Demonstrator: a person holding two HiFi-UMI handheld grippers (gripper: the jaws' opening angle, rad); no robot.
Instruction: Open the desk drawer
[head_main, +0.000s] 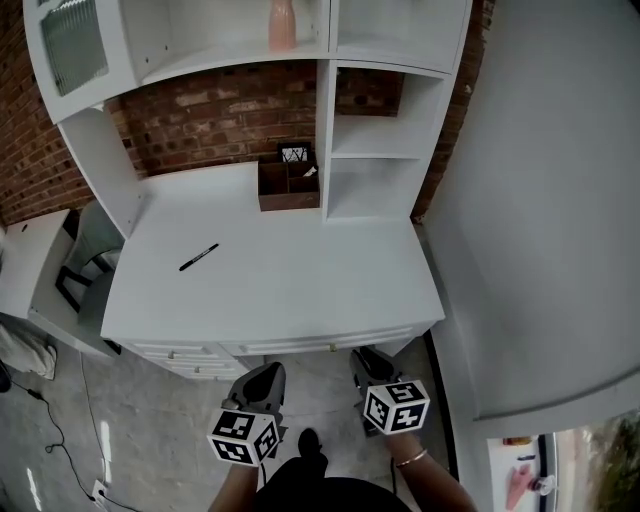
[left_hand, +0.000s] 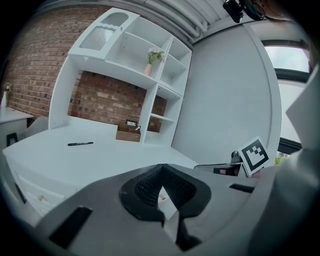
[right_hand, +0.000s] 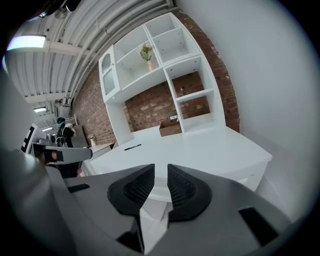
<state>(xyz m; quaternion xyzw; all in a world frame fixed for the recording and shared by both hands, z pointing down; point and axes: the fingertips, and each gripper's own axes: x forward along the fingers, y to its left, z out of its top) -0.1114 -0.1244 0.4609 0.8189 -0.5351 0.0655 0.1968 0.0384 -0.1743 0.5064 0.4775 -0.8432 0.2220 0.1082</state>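
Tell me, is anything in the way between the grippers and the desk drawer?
Nothing visible is. The left hand-held gripper and the right hand-held gripper are both empty, in front of the drawer, with only bare floor between. The pen lies up on the desk top, out of the way.

Brick wall (head_main: 230, 110), grey floor (head_main: 130, 420)

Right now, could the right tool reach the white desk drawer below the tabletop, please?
Probably yes: the right tool is close before the white desk drawer, jaws apart and empty, nothing between.
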